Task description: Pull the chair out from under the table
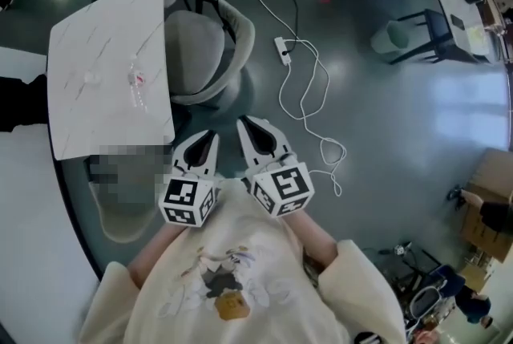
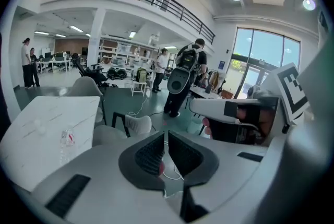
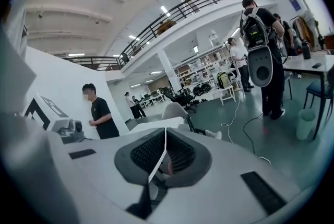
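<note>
Barely begun | chair (image 1: 204, 54) tucked at table (image 1: 104, 54) edge — untouched | left gripper (image 1: 202, 148) fingers nearly together, right gripper (image 1: 258, 140) pressed shut (both empty, short of chair) | remaining — reach, grip, pull.

Your head camera looks steeply down on the table (image 1: 112, 62) from just beside it. The two gripper views look low and nearly level past that table, which all three share.
</note>
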### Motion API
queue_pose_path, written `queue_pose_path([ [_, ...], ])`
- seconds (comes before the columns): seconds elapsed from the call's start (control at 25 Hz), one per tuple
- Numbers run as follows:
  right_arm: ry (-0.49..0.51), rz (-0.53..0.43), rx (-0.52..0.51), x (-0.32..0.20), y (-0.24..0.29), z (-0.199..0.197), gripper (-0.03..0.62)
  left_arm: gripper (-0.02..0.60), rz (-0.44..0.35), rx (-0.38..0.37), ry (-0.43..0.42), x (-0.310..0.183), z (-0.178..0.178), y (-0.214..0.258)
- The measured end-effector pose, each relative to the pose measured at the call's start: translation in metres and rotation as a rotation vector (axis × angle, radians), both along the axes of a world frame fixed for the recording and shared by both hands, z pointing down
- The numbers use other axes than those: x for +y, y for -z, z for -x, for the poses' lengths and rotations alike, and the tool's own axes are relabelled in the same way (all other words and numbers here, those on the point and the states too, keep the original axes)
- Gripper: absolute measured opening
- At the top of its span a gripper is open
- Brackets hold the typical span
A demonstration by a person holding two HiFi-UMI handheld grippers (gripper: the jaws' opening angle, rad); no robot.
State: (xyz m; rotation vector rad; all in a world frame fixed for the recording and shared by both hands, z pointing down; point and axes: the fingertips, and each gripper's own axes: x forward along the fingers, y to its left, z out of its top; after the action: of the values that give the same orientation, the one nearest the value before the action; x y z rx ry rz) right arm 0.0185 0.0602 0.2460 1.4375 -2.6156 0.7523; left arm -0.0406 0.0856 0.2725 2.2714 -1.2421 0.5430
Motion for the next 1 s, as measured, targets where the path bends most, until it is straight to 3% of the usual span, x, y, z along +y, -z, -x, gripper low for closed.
queue_pose_path([
  [0.28, 0.067, 0.056, -0.024, -0.072, -0.022, -0.040, 0.012, 0.031, 0.021, -0.071, 0.047, -0.063, -0.036, -0.018],
  [0.68, 0.132, 0.139, 0.009, -0.125, -0.061, -0.022, 0.012, 0.031, 0.090, -0.111, 0.045, -0.120, -0.023, -0.070],
  [1.0, 0.052, 0.249, 0.050, -0.152, -0.110, -0.022, 0.012, 0.031, 0.138, -0.097, 0.009, -0.151, -0.010, -0.109],
])
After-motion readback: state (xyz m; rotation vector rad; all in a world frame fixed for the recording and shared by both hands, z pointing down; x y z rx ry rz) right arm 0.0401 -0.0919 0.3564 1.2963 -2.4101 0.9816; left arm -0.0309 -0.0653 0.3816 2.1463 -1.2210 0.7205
